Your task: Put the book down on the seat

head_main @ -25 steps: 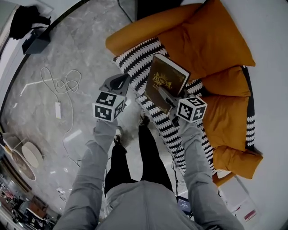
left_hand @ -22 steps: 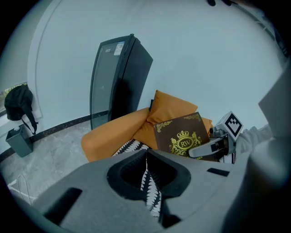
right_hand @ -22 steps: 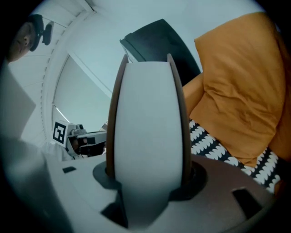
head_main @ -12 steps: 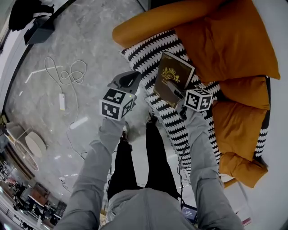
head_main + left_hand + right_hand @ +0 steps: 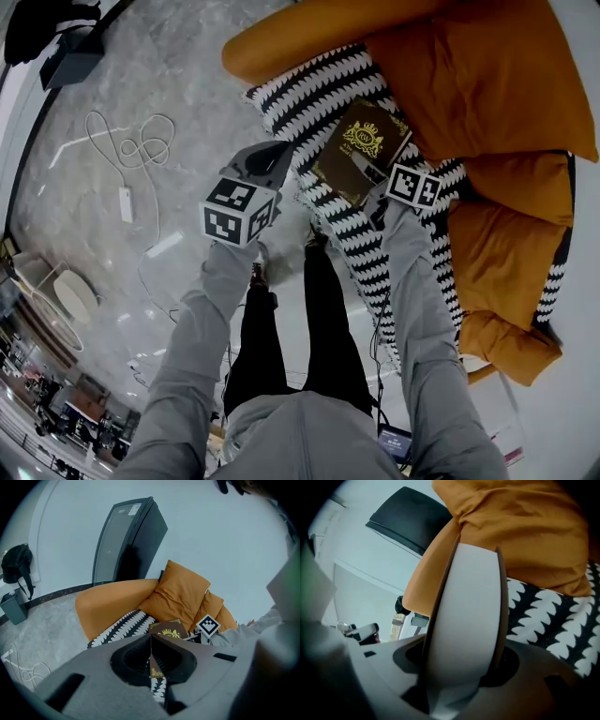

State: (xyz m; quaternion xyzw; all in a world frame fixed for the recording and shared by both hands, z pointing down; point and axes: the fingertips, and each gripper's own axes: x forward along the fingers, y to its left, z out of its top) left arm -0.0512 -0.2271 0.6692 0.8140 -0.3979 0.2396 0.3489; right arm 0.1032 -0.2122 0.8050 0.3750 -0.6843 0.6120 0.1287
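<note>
A dark brown book (image 5: 361, 150) with a gold crest lies slanted on the black-and-white zigzag seat cushion (image 5: 300, 98) of the orange sofa. My right gripper (image 5: 377, 174) holds the book at its near corner. In the right gripper view the white page block (image 5: 464, 616) fills the space between the jaws, which are opening. To the left, over the cushion's front edge, my left gripper (image 5: 272, 161) is shut and empty. In the left gripper view its jaws meet, with the book (image 5: 168, 630) seen just beyond them.
Big orange cushions (image 5: 487, 75) lean on the sofa back behind the book, and an orange armrest (image 5: 309, 37) closes the far end. A white cable (image 5: 131, 155) lies on the marble floor at the left. A black cabinet (image 5: 126, 541) stands behind the sofa.
The right gripper has carried the book farther over the seat and tipped it down flatter onto the zigzag cushion. The left gripper has stayed shut near the cushion's edge.
</note>
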